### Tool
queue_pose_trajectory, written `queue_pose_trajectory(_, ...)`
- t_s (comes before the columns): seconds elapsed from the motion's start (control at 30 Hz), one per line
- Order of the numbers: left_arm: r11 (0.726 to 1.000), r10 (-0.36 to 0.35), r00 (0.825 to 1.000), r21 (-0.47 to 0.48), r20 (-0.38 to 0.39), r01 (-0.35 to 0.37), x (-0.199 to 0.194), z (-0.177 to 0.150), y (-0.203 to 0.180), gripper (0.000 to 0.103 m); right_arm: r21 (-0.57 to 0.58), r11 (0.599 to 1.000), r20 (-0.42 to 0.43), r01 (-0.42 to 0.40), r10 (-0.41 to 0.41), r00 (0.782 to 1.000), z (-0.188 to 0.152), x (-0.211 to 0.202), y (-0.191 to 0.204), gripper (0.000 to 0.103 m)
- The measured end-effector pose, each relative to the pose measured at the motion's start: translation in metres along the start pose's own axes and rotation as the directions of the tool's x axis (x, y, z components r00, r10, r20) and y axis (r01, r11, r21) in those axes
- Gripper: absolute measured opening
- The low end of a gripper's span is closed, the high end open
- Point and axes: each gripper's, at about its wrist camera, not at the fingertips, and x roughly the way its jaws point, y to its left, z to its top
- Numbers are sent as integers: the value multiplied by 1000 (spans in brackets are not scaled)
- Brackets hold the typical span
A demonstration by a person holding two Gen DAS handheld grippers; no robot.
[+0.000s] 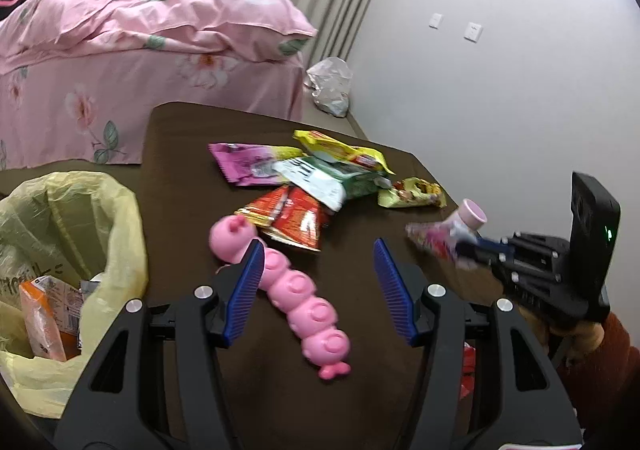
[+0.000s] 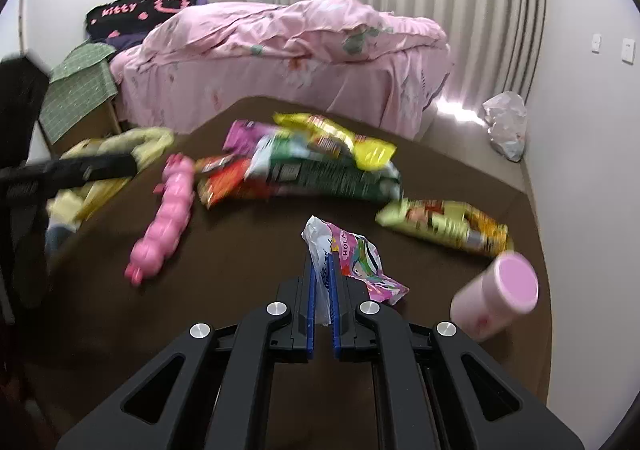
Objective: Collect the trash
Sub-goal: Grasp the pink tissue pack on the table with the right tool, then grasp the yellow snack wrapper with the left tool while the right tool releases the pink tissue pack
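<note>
My right gripper point(image 2: 323, 270) is shut on a crumpled pink-and-white wrapper point(image 2: 352, 258), held just above the brown table point(image 2: 240, 282). The left wrist view shows that gripper point(image 1: 468, 246) at the right with the wrapper point(image 1: 432, 240). My left gripper point(image 1: 318, 250) is open above a pink caterpillar toy point(image 1: 296, 290), with nothing pressed between its pads. A pile of snack wrappers point(image 1: 304, 177) lies mid-table, and a yellow-green wrapper point(image 2: 444, 226) lies apart at the right. A yellow trash bag point(image 1: 120, 217) stands open at the table's left, with packets inside.
A pink-lidded cup point(image 2: 496, 294) stands near the table's right edge, close to my right gripper. Behind the table is a bed with pink floral bedding point(image 1: 120, 49). A white plastic bag point(image 1: 330, 85) lies on the floor by the wall.
</note>
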Motion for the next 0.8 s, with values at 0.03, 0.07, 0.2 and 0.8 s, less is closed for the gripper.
queue_pose_trajectory(0.03,1000,-2,1000,9,-4,2,1,-1,-4,54,11,1000,2,-17,17,1000,-7,-4,0,8)
queue_pose_trajectory(0.07,1000,-3,1000,19,-9,4,2,-2,-8,54,28,999,5,-35,35,999,-13,-8,-1,8)
queue_pose_trajectory(0.2,998,-8,999,55,-39,10,10,-6,-23,54,47,997,25,-67,66,997,-29,-18,-4,41)
queue_pose_trajectory(0.8,802,-121,972,556,-204,216,177,49,-156,54,271,962,109,-10,-20,994,-90,-68,-61,41)
